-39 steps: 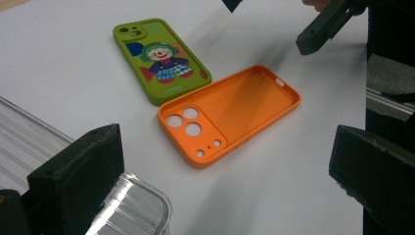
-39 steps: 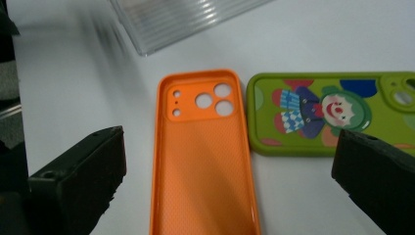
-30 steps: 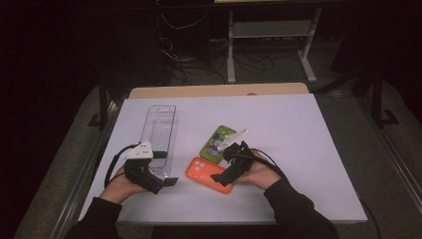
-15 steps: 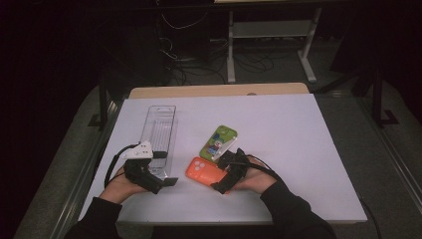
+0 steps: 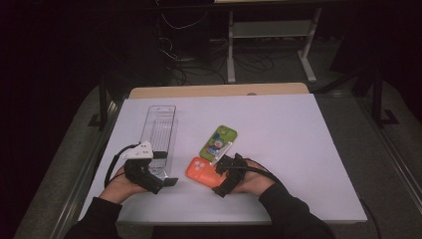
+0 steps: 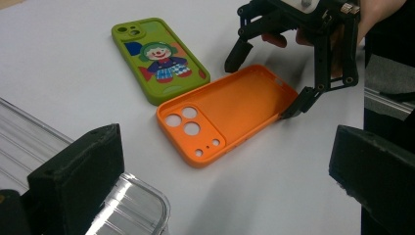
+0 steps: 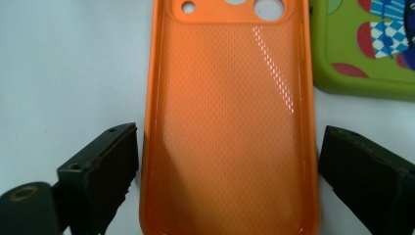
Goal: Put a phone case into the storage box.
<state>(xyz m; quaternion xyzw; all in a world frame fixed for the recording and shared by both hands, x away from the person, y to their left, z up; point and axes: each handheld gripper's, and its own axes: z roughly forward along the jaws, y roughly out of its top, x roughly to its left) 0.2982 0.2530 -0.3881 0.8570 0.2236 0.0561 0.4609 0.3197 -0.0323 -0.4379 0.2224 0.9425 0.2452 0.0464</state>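
Since the earlier frames, the right gripper has come down from above the green case onto the near end of the orange phone case, and its jaws have just been closing slightly, with the case between them. In the right gripper view, the orange phone case lies open side up on the white table, its camera holes at the far end, and its two long edges run between the black fingers. The left finger stands just beside the case's left rim and the right finger just beside its right rim; a sliver of table shows at each side, so the pads do not appear to press yet. The jaws therefore stand wide, straddling the case rather than pinching it. The left gripper view confirms this: the right gripper has one tip at the far long edge and the other at the near corner of the case. The green clown phone case lies beyond the right finger, just beside the orange case's far end. The left gripper rests at the near end of the clear plastic tray, its jaws spread and holding nothing; the tray's rim lies just beside its left finger. Judgement: a pickup of the orange case is being set up, and further closing is needed before lifting.
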